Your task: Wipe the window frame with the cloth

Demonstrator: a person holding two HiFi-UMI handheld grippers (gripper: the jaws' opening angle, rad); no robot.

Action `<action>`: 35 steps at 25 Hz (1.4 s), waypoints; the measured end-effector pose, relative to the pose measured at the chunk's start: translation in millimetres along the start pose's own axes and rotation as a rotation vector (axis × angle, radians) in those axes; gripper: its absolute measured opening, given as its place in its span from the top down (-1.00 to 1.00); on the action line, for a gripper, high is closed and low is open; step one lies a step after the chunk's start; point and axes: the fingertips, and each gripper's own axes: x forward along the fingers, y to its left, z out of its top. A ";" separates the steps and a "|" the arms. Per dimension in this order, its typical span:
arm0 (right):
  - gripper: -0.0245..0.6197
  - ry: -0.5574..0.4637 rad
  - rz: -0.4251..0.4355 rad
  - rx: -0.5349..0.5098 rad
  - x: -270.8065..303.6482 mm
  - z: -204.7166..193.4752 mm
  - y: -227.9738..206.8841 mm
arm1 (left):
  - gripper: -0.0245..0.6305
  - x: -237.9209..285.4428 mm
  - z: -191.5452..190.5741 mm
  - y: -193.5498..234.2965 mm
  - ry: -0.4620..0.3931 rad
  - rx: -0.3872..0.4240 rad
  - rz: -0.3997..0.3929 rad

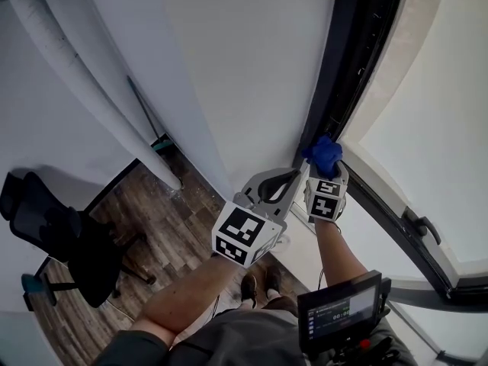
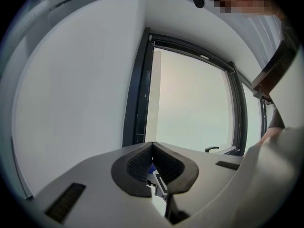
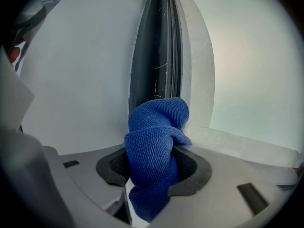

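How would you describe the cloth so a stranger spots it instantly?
Find the tall dark window frame beside the white wall. Near its foot, the tongs of the right gripper clamp a crumpled blue knitted cloth, the only blue thing there.

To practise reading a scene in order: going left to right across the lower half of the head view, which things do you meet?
In order: black swivel office chair → left gripper → blue microfibre cloth → black lever window handle.
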 end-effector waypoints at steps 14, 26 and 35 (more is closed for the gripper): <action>0.30 -0.118 0.088 0.050 -99.6 71.1 2.6 | 0.90 -25.3 32.2 -22.0 -0.066 0.000 -0.054; 0.30 -0.176 0.037 0.049 -213.5 91.7 -13.2 | 0.90 -24.5 50.4 -67.4 -0.099 0.043 -0.209; 0.30 -0.179 -0.081 0.107 -290.3 67.5 -63.4 | 0.91 -16.0 37.8 -116.0 -0.111 -0.007 -0.330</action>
